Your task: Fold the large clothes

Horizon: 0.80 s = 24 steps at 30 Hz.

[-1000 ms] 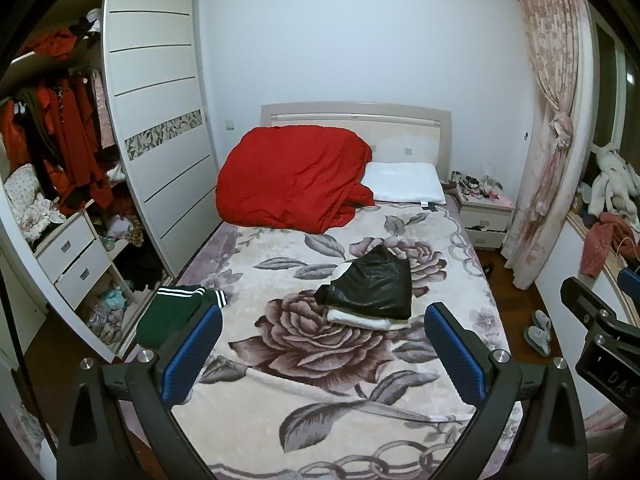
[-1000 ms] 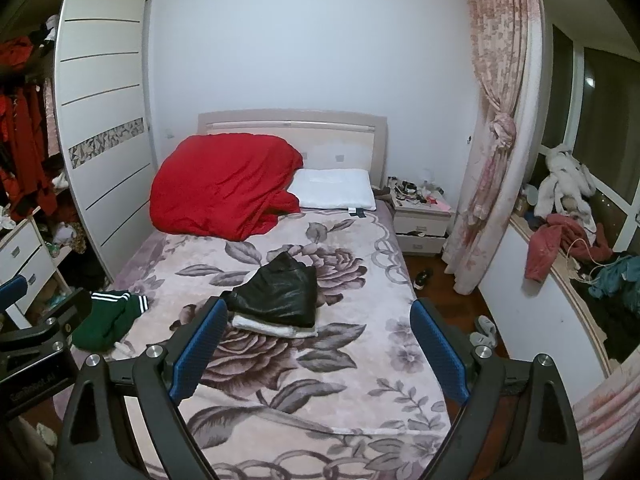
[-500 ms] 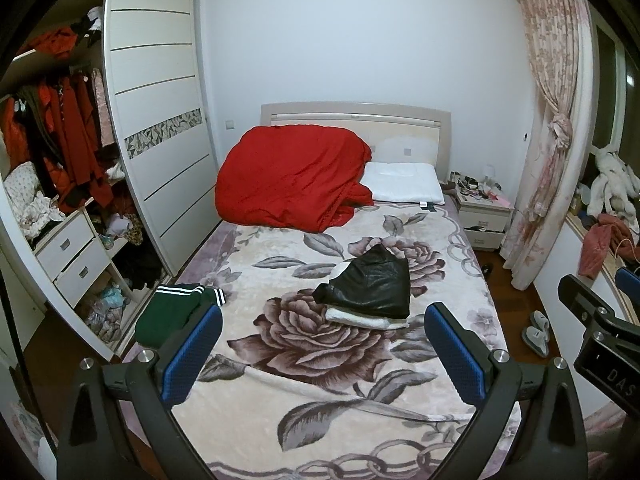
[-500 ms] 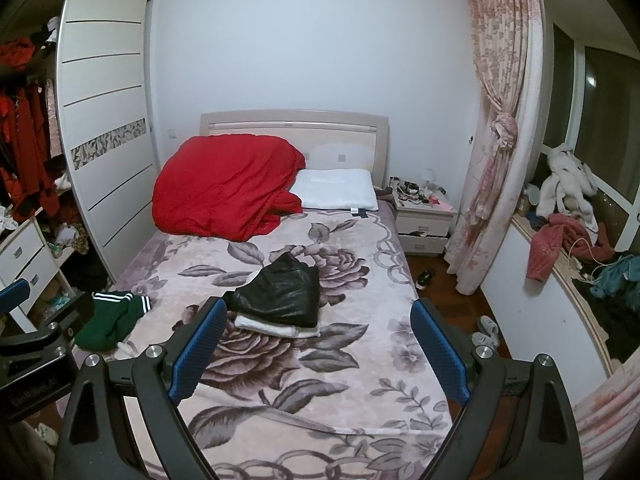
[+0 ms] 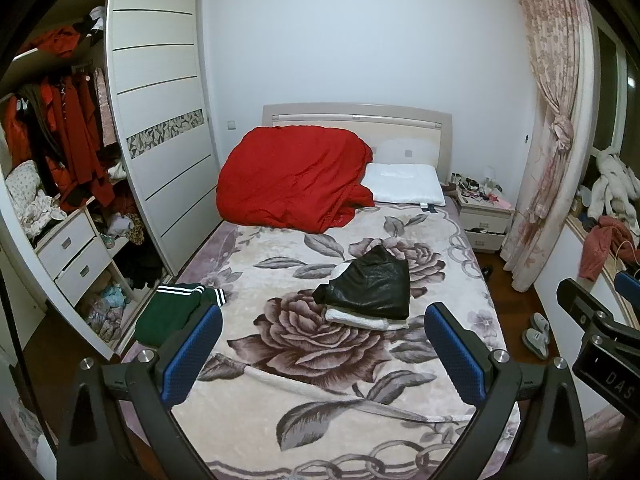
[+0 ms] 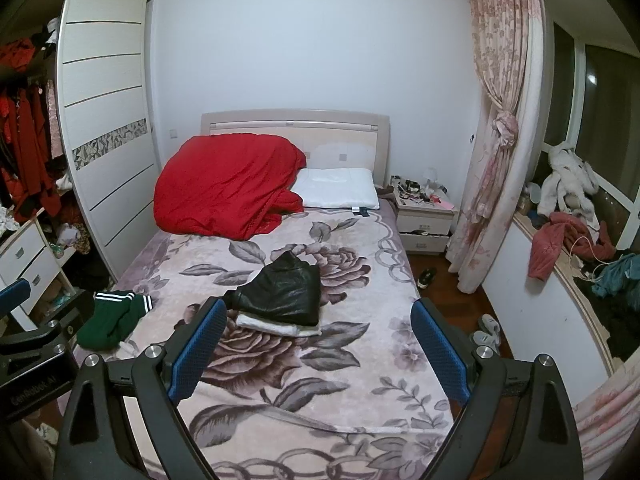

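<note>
Blue-padded and black-framed, the left gripper (image 5: 323,326) hung over the foot of the bed with its two fingers spread wide and nothing between them. The right gripper (image 6: 316,322) was held just beside it, equally wide apart and equally empty; its black body showed at the right edge of the left wrist view.

Both faced a bed covered by a pale plush blanket printed with large mauve roses (image 5: 312,396). Near the middle of that blanket lay a folded black leather-look garment (image 5: 370,286), stacked on top of a folded white garment (image 5: 360,319). A crumpled dark green garment with white stripes (image 5: 170,308) lay at the blanket's left edge, well apart from the stack and beside the left gripper's left finger in that view.

At the head of the bed a bulky red duvet (image 6: 228,188) was heaped against the beige headboard (image 6: 296,120), touching a white pillow (image 6: 340,194). An open white wardrobe with hanging red clothes (image 5: 68,148) stood on the left, and a pink floral curtain (image 6: 496,136) hung on the right.
</note>
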Each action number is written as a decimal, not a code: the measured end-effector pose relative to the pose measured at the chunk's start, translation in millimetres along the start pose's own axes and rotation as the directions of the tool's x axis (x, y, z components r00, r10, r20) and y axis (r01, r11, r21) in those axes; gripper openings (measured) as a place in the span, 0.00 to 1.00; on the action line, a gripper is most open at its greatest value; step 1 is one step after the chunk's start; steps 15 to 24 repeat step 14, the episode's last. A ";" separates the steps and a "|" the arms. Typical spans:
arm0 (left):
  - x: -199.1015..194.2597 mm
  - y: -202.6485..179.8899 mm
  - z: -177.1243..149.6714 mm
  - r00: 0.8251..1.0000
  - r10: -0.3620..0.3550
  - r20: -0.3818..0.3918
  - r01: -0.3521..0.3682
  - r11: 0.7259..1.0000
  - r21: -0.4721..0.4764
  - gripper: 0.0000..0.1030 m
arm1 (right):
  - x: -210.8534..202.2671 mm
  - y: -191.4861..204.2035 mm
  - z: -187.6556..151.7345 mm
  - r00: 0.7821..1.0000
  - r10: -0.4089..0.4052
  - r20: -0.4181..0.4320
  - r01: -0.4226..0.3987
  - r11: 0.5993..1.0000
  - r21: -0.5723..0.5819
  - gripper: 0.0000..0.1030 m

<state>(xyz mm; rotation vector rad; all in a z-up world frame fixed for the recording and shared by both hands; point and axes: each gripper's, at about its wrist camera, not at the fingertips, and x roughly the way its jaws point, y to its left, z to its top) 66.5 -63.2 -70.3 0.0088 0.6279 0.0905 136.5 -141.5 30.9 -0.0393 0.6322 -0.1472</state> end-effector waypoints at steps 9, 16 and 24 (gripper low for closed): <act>0.4 0.7 0.2 1.000 -0.001 0.001 0.001 1.000 0.002 1.00 | -0.5 -0.8 -1.3 1.000 0.001 0.000 -0.001 1.000 0.001 0.92; -3.9 1.1 -1.0 1.000 0.003 0.019 -0.002 1.000 -0.017 1.00 | -1.2 1.4 -2.3 1.000 0.000 -0.002 0.000 1.000 0.003 0.92; -3.9 1.1 -1.0 1.000 0.003 0.019 -0.002 1.000 -0.017 1.00 | -1.2 1.4 -2.3 1.000 0.000 -0.002 0.000 1.000 0.003 0.92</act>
